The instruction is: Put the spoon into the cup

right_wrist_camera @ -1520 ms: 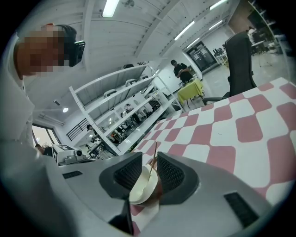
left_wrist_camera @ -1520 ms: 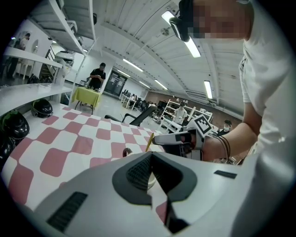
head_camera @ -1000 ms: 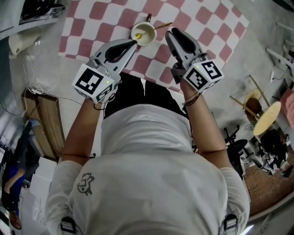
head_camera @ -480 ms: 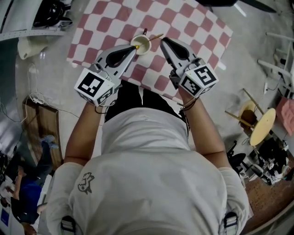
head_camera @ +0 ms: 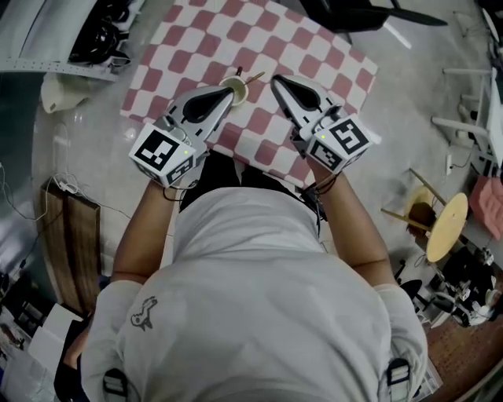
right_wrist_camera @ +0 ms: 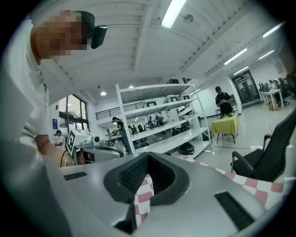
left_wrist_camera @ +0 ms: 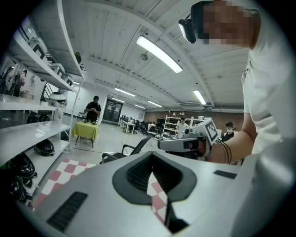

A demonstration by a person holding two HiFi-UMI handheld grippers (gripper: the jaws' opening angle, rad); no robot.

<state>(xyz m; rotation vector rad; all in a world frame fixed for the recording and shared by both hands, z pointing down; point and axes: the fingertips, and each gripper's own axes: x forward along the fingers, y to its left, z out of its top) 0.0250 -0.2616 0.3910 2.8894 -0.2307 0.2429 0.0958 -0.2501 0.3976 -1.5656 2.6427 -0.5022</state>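
Spoon (head_camera: 254,77) rests in the pale cup (head_camera: 234,89), thin handle leaning over the rim toward 2 o'clock | cup on checked cloth (head_camera: 314,59) | left gripper (head_camera: 229,93) at its 7 o'clock, right gripper (head_camera: 276,80) at 3, both clenched on nothing | placement looks done; next, back away without nudging the cup.

head view looks steeply down; gripper views level, all sharing checkered cloth (head_camera: 314,63).

Free across the checkered worktop (head_camera: 314,55) right of and beyond the cup (head_camera: 234,87). Blocked just ahead of the left gripper (head_camera: 227,94) by that cup, spoon (head_camera: 253,77) handle jutting toward the right gripper (head_camera: 276,81). Hemmed at the far edge by a black chair (head_camera: 354,12).
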